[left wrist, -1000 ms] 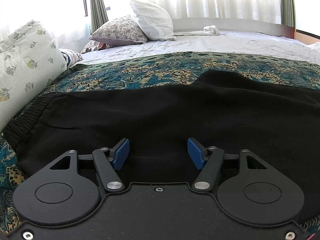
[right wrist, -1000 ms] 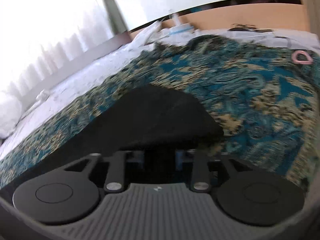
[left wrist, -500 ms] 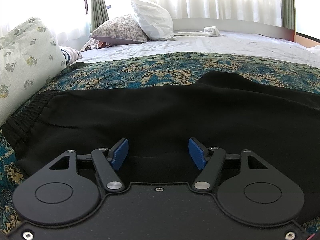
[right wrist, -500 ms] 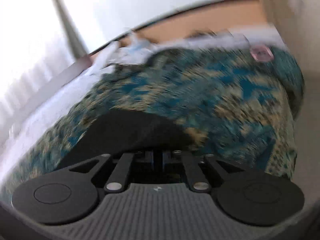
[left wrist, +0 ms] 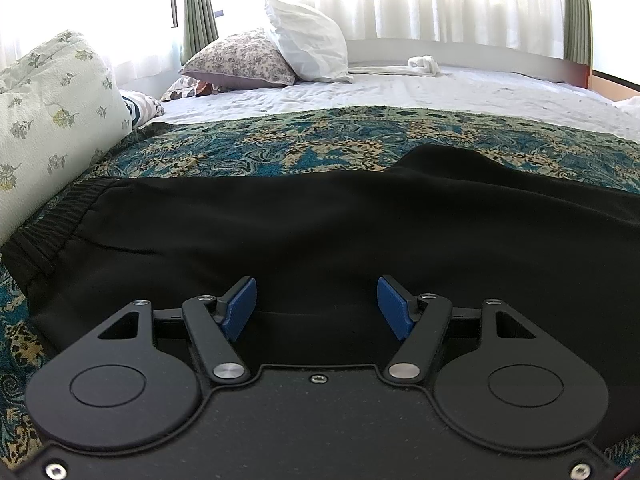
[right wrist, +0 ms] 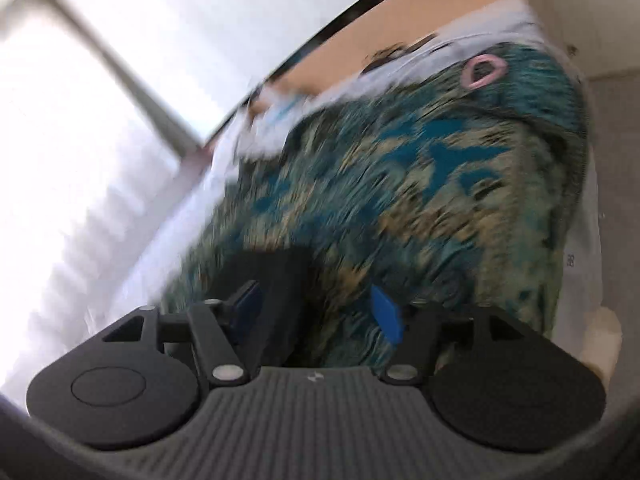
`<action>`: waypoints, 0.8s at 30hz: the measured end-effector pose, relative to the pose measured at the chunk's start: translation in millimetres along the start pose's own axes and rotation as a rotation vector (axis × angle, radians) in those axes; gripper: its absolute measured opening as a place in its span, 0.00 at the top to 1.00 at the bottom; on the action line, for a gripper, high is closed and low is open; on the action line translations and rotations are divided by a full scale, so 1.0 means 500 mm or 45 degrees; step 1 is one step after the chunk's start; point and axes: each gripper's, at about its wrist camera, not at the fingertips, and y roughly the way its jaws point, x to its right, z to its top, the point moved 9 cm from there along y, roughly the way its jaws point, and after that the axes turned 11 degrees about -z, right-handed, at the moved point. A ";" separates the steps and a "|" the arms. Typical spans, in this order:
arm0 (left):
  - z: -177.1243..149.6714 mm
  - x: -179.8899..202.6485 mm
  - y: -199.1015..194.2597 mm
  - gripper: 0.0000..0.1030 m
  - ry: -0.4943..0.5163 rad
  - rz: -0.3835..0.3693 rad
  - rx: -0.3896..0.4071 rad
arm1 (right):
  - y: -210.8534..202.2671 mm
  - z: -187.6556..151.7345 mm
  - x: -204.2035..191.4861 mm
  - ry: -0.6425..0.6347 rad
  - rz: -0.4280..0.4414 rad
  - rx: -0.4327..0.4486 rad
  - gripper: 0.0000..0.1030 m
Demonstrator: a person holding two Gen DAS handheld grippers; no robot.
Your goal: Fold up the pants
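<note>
Black pants [left wrist: 320,232] lie flat across the patterned bedspread [left wrist: 320,148], waistband at left near a floral pillow [left wrist: 52,112]. Likely fault: a shallow bite by the left tool [left wrist: 316,304] would catch only 1 fabric layer, and the fold would skew. This tool sits low and level over the near hem, its 2 blue pads wide apart, empty. The right tool [right wrist: 320,308], rolled steeply and blurred, is also spread, holding nothing; a dark cloth edge lies beside its left pad.

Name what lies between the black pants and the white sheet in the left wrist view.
A band of teal patterned bedspread separates the black pants from the white sheet.
</note>
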 end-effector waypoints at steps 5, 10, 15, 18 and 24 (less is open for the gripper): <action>0.000 0.001 0.000 0.36 -0.001 -0.001 0.001 | 0.015 -0.014 -0.046 -0.082 0.039 -0.052 0.26; 0.000 0.001 0.000 0.36 -0.003 -0.002 0.002 | 0.083 -0.021 -0.102 -0.242 0.003 -0.138 0.28; 0.000 0.001 0.000 0.36 -0.002 -0.001 0.003 | 0.127 -0.009 -0.138 -0.185 0.068 -0.206 0.62; -0.001 0.000 0.000 0.36 -0.002 -0.001 0.002 | 0.133 -0.014 -0.150 -0.185 0.025 -0.259 0.86; 0.002 0.001 -0.001 0.36 -0.020 -0.015 0.008 | 0.025 -0.080 -0.345 -0.579 0.129 -0.140 0.88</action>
